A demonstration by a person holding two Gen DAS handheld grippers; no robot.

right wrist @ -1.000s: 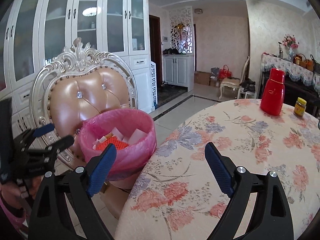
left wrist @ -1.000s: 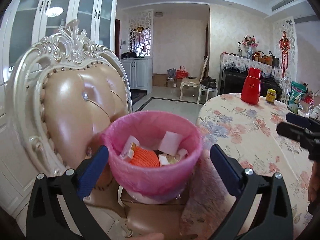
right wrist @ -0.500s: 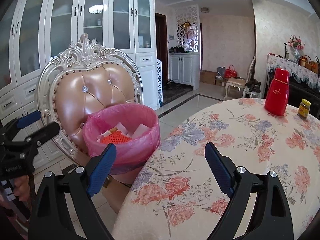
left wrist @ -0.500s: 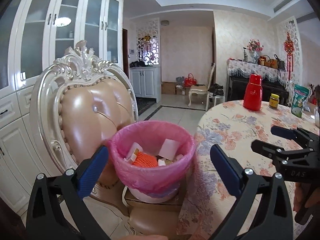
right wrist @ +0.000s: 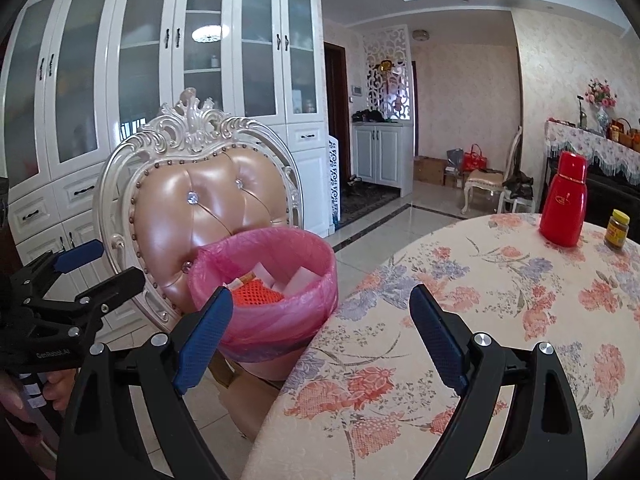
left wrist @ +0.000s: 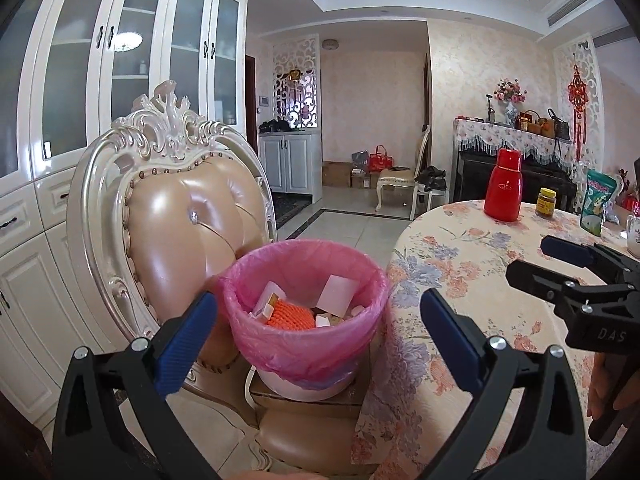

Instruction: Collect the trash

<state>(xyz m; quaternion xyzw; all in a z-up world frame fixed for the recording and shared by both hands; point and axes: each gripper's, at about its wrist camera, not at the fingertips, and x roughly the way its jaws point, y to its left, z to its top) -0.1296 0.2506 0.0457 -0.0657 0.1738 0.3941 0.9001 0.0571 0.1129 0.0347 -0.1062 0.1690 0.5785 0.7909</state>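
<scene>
Beside the bin (left wrist: 304, 312), jaws wide, empty

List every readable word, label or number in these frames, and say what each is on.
"DAS": right gripper body, left wrist view.
"GenRobot.AI", faint: left gripper body, right wrist view.
Red flask logo, yellow-lidded jar label, green bag print: too small or blurred to read.
</scene>
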